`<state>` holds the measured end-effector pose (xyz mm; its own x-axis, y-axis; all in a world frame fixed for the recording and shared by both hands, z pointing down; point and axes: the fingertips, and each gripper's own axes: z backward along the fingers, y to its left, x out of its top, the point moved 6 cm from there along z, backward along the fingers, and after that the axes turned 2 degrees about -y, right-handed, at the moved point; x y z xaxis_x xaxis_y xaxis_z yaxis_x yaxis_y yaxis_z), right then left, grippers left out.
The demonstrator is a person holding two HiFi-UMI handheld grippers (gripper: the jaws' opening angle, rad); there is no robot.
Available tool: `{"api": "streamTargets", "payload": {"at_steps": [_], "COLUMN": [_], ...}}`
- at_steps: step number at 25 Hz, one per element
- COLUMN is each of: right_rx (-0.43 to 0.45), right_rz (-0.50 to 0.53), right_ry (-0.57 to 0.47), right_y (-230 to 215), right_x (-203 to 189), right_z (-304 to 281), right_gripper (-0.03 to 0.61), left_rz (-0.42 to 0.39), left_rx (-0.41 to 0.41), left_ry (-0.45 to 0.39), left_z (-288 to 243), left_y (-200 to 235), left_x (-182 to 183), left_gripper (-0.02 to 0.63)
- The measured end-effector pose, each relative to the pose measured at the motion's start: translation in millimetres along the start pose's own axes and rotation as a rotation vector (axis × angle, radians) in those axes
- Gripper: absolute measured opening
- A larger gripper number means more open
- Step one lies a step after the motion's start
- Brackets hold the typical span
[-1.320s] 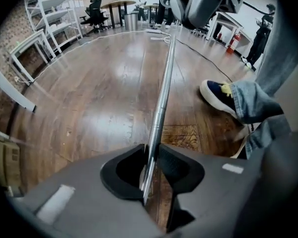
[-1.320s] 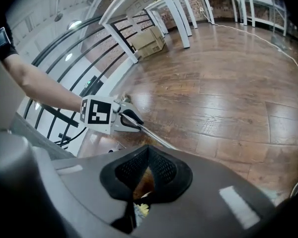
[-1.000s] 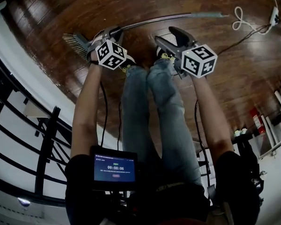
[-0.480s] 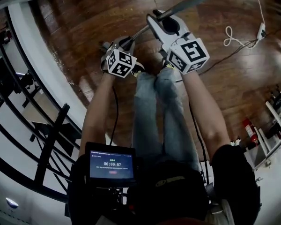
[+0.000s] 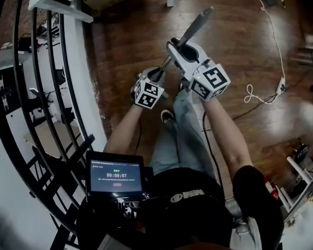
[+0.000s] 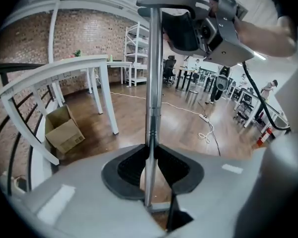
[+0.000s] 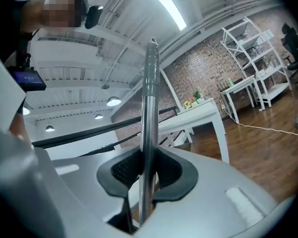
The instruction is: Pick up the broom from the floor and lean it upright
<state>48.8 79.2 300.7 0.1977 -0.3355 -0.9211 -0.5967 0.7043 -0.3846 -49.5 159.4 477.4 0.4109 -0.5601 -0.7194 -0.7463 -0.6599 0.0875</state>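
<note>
The broom [image 5: 194, 26] is in the air in front of the person, held by its metal handle. The handle runs from the left tool [image 5: 157, 77] up through the right tool [image 5: 180, 49], and its grey end grip sticks out past the right one. The brush head cannot be seen in any view.

The left tool is clamped on the lower part of the handle, with the pole seated between its dark pads. The right tool sits higher on the same pole. Its jaws are closing, and its pads already meet the handle on both sides.

Below lies a dark wooden floor [image 5: 240, 30] with a white cable [image 5: 263, 90] looped on it. A black railing [image 5: 41, 87] curves along the left, and a cardboard box [image 6: 64, 130] stands near it.
</note>
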Motion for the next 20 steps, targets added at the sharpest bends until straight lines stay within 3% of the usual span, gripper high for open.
{"api": "streamTargets", "payload": {"at_steps": [6,12,16,18,20], "right_rx": [0.137,0.234,0.279,0.293,0.291], "right_rz": [0.014,-0.050,-0.065,-0.069,-0.094], "right_ry": [-0.017,0.011,0.038,0.076,0.099], "right_y": [-34.2,-90.2,-117.9,-127.1,-141.5], "right_x": [39.2,52.6,62.8,53.5,36.3], "right_z": [-80.5,-166.0,-204.8,-218.0,-232.3], "right_gripper": [0.067,0.066,0.071,0.074,0.077], "left_rz": [0.049,0.120,0.172,0.175,0.161], "left_rx": [0.092,0.165,0.235,0.247,0.246], "left_ry": [-0.014,0.019,-0.079,-0.128,-0.128], "left_z": [-18.4,-56.5,-74.0,-84.4,-101.3], "left_y": [74.1,153.7,198.5,211.4,224.1], "left_x": [49.2,77.9,114.8,125.4,124.0], "left_gripper": [0.098,0.101,0.108,0.127,0.101]}}
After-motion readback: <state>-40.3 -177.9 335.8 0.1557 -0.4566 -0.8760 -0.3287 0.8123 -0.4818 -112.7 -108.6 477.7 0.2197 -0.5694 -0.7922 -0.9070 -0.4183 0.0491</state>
